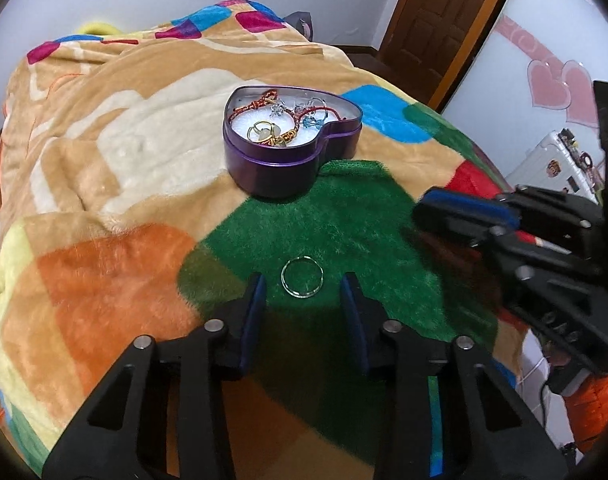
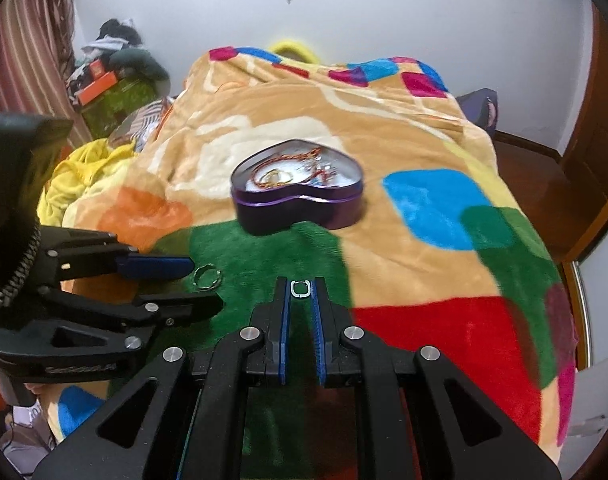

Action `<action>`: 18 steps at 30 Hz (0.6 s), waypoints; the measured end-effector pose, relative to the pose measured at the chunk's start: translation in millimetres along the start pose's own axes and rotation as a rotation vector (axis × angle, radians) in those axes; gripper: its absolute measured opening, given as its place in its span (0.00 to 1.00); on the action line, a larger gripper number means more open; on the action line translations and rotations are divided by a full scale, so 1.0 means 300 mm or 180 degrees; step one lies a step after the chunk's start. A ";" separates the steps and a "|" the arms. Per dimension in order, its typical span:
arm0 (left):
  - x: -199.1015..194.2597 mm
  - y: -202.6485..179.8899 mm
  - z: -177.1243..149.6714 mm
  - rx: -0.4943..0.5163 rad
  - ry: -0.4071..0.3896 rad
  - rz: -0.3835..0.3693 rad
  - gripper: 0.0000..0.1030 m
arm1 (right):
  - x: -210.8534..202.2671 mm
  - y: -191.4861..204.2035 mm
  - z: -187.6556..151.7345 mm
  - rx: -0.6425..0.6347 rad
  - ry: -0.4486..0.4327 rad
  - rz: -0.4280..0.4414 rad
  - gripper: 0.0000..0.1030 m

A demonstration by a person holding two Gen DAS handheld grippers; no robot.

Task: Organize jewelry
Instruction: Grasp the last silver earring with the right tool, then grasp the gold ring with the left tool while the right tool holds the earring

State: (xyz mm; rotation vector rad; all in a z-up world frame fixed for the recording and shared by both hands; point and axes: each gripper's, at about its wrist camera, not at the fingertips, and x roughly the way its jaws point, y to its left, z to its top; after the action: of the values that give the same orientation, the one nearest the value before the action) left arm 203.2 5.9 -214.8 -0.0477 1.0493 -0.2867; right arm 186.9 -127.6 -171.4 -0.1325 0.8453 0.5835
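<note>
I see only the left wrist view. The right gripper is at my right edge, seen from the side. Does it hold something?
Observer: Yes. The right gripper is shut on a small silver ring, pinched at the tips of its jaws.
Operator: How does the ring sit there?
Observer: Its opening faces the right wrist camera.
Operator: Is the heart tin in front of that gripper?
Observer: Yes, the heart tin lies straight ahead of it, open on the blanket.

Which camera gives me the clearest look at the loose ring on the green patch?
The left wrist view: the silver ring lies flat on the blanket, its whole hoop showing between the open left gripper's fingers. The right wrist view shows it small, blurred and edge-on beside the left gripper's blue pad.
</note>
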 end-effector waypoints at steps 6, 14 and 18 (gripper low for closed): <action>-0.008 -0.013 0.002 0.0075 -0.0039 0.0082 0.20 | -0.031 -0.017 0.005 0.0084 -0.0086 0.0007 0.09; -0.050 -0.014 0.013 0.0068 -0.0131 0.0107 0.20 | -0.074 -0.014 0.024 0.0079 -0.0195 -0.0007 0.09; -0.089 -0.012 0.030 0.0067 -0.0225 0.0109 0.20 | -0.097 -0.007 0.036 0.0079 -0.0272 -0.0013 0.09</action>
State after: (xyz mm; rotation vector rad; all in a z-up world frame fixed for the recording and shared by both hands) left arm 197.9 8.2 -187.0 -0.0208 0.9759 -0.2631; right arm 180.0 -138.5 -143.0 -0.0861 0.7690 0.5708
